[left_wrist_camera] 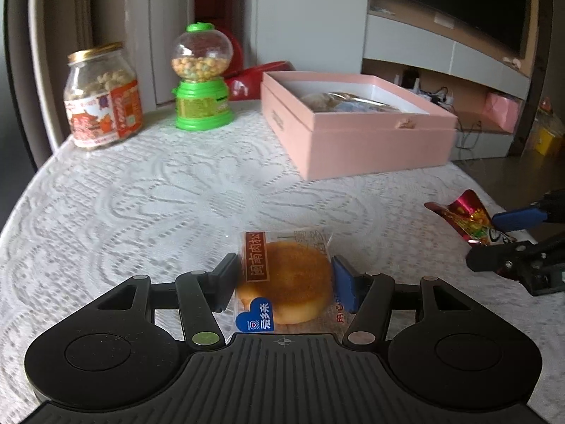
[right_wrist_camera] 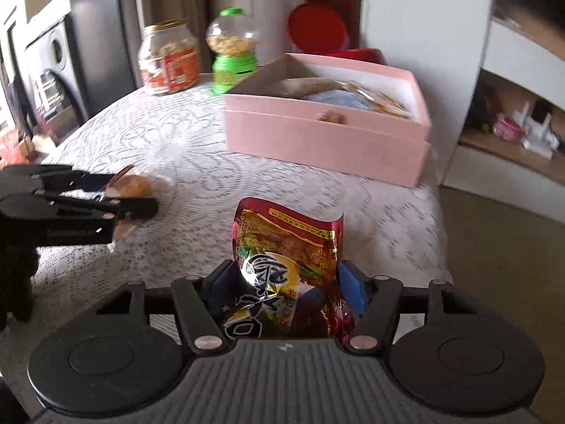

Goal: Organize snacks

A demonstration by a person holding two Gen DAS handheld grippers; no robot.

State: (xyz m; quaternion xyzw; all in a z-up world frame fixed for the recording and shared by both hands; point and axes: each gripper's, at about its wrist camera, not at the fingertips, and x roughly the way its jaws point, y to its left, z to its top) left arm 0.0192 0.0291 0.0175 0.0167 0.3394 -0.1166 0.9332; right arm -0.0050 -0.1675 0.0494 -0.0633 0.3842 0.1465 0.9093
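Left gripper (left_wrist_camera: 286, 282): jaws closed against both sides of a wrapped round pastry (left_wrist_camera: 287, 281), clear wrapper with a blue heart logo and a brown label strip. Pastry sits low over the white lace tablecloth (left_wrist_camera: 141, 194), toward the near edge of the table; whether it rests on the cloth or is lifted clear, cannot tell. From the right wrist view the same gripper (right_wrist_camera: 137, 198) shows at the left side of the table, pastry (right_wrist_camera: 134, 185) between its fingers.

Right gripper (right_wrist_camera: 286, 282): jaws clamped on a red and gold foil snack packet (right_wrist_camera: 287, 261), packet upright, top edge crumpled, black characters on a yellow patch. In the left wrist view this gripper (left_wrist_camera: 494, 243) is at the table's right edge with the packet (left_wrist_camera: 462, 217) sticking out toward the table's middle.

Beyond both tools: open pink box (left_wrist_camera: 370, 141) near the far right part of the table, white inside, already holding bagged snacks (left_wrist_camera: 346, 100). Same box (right_wrist_camera: 328, 141) in the right wrist view, well apart from the packet.

Far left corner: glass jar (left_wrist_camera: 102, 97) with a gold lid and an orange label. Just beside it, a green candy dispenser (left_wrist_camera: 201, 77) with a clear globe of coloured sweets. Behind the box, a red container (right_wrist_camera: 317, 30), partly hidden.
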